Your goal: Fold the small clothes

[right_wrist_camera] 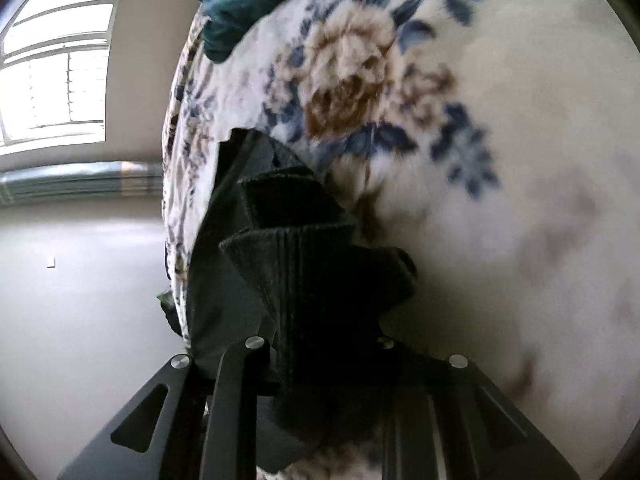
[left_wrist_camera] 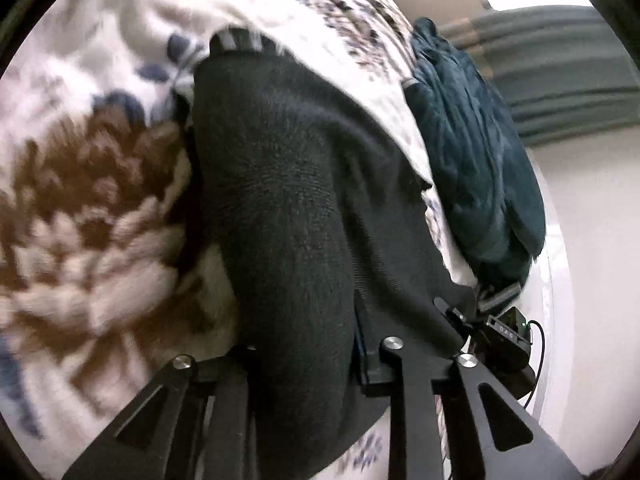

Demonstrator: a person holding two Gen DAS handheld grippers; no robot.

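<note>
A black knit garment stretches over the floral blanket and runs back between the jaws of my left gripper, which is shut on it. The cloth hides the fingertips. In the right wrist view a ribbed black end of the garment bunches in folds between the jaws of my right gripper, shut on it too, just above the floral blanket.
A dark teal garment lies crumpled at the blanket's edge, also seen as the teal garment. A black device with a cable sits beside the left gripper. Pale floor and a bright window lie beyond the bed's edge.
</note>
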